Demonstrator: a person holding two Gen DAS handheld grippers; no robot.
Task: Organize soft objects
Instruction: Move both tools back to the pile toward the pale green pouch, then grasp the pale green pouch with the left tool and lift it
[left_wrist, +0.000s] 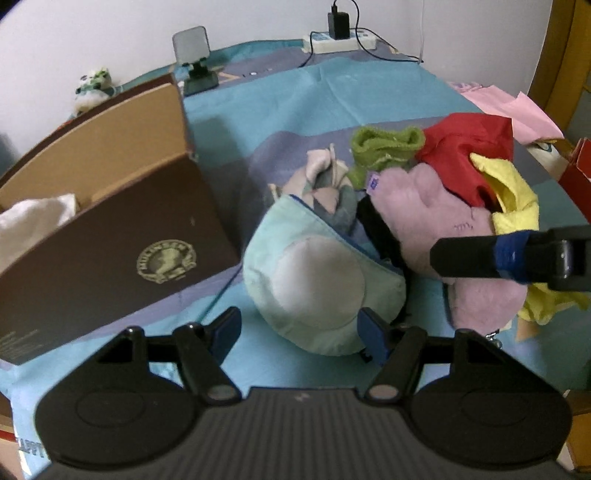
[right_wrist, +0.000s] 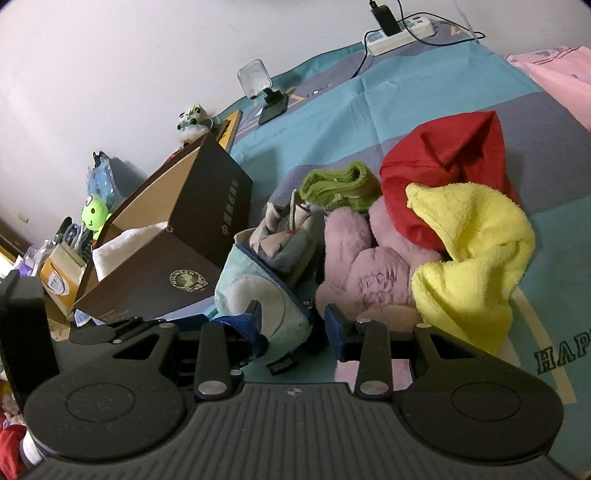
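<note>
Your left gripper (left_wrist: 299, 332) and right gripper (right_wrist: 293, 319): black ribbed body, round side discs, silver pivot screws, blue-padded fingers.

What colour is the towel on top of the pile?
Bright yellow. The towel shows best in the right wrist view, draped over the red cloth.

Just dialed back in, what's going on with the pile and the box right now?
Both grippers are open and holding nothing. The left gripper sits right in front of the pale green plush, straddling its near edge without pressing it. The right gripper hangs over the same end of the pile. The pink plush, yellow towel, red cloth and green cloth lie heaped on the blue sheet. The brown box holds only something white.
</note>
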